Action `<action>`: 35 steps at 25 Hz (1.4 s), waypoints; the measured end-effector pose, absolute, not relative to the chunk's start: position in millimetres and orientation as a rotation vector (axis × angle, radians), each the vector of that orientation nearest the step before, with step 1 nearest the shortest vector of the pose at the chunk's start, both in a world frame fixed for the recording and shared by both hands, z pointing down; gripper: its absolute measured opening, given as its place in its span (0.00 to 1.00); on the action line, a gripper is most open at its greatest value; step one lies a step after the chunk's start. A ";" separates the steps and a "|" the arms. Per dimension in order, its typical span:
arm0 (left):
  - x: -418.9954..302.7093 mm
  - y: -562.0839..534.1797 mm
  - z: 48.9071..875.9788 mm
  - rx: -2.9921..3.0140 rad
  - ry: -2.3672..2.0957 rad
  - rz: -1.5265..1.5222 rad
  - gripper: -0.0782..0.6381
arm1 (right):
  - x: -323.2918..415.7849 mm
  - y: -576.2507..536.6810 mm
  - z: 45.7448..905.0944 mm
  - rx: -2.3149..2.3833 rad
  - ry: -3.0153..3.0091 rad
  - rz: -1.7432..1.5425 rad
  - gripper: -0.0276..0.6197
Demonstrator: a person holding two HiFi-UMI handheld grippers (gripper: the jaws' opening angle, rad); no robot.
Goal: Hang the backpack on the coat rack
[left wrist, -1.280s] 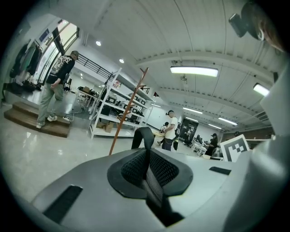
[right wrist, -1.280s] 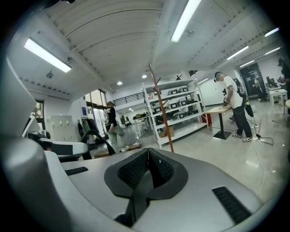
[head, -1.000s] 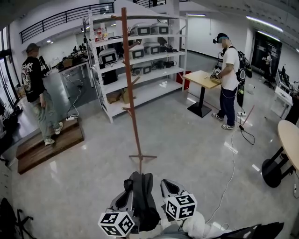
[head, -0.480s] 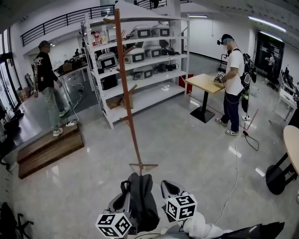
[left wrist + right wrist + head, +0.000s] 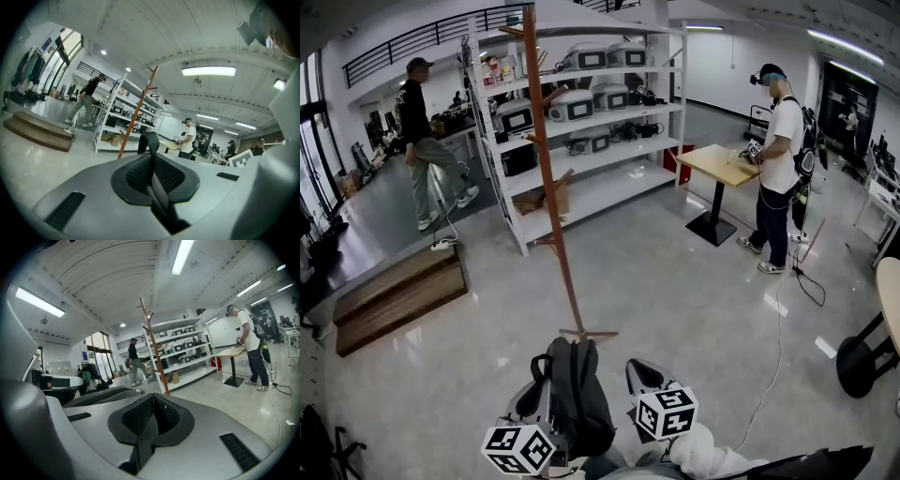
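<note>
Black backpack (image 5: 574, 398) hangs low, well short of the coat rack (image 5: 546, 178), with the left claw (image 5: 151, 164) clamped on its top loop (image 5: 149, 140) and the right claw (image 5: 152, 411) seemingly pinching a dark strap (image 5: 140, 446), so step closer, raise the loop above a peg (image 5: 553, 95), then lower it on before releasing.

Bright, even light from ceiling strip lamps (image 5: 182, 255), soft glare on glossy floor (image 5: 694, 281), strong fisheye edges.

Both held low and near, side by side, pointing far. Left gripper (image 5: 151, 161) jaws clamped on backpack strap (image 5: 149, 140). Right gripper (image 5: 152, 411) jaws together, pinching dark strap (image 5: 143, 446).
</note>
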State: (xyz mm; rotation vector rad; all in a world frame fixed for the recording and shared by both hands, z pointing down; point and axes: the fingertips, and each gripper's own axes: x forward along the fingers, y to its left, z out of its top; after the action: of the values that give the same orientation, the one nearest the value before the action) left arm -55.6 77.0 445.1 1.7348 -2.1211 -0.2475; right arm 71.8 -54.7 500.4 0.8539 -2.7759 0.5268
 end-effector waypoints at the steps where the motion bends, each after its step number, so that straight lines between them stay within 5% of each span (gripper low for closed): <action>1: -58.6 75.2 444.0 1.733 -2.127 -0.252 0.13 | 71.1 -56.9 502.2 0.854 -2.772 0.528 0.06; 14: -90.7 29.7 449.4 1.757 -2.100 -0.263 0.14 | 67.0 -96.6 515.6 0.938 -2.727 0.521 0.06; 35: -161.9 -68.7 464.7 1.904 -1.908 -0.196 0.13 | -52.2 -178.3 513.7 0.980 -2.724 0.514 0.06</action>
State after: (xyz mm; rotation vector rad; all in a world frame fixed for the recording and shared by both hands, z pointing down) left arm -161.9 -68.7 464.7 1.9045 -1.9084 -0.1965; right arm -52.2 -178.3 513.7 0.9796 -2.7235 0.5144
